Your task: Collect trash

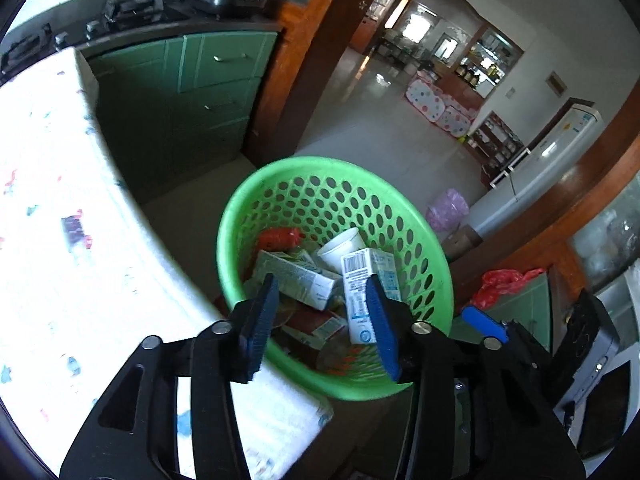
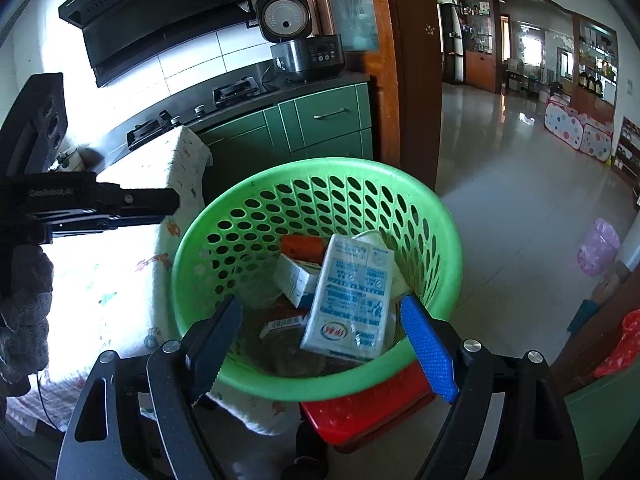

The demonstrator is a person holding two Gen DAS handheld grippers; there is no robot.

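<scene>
A green perforated basket (image 1: 400,216) (image 2: 440,220) stands beside the table and holds trash: a white and blue milk carton (image 1: 362,292) (image 2: 352,296), a second carton (image 1: 296,276) (image 2: 294,280), a white paper cup (image 1: 342,248), a red wrapper (image 1: 280,238) (image 2: 302,246). My left gripper (image 1: 320,320) is open and empty above the basket's near rim. My right gripper (image 2: 320,340) is open and empty, also over the near rim. The left gripper's body shows at the left of the right wrist view (image 2: 92,204).
A table with a white patterned cloth (image 1: 60,220) (image 2: 132,216) lies left of the basket. A red stool (image 2: 368,408) sits under the basket. Green cabinets (image 2: 328,120), a stove and a rice cooker (image 2: 304,56) stand behind. A wooden door frame (image 2: 412,80) opens onto a tiled room.
</scene>
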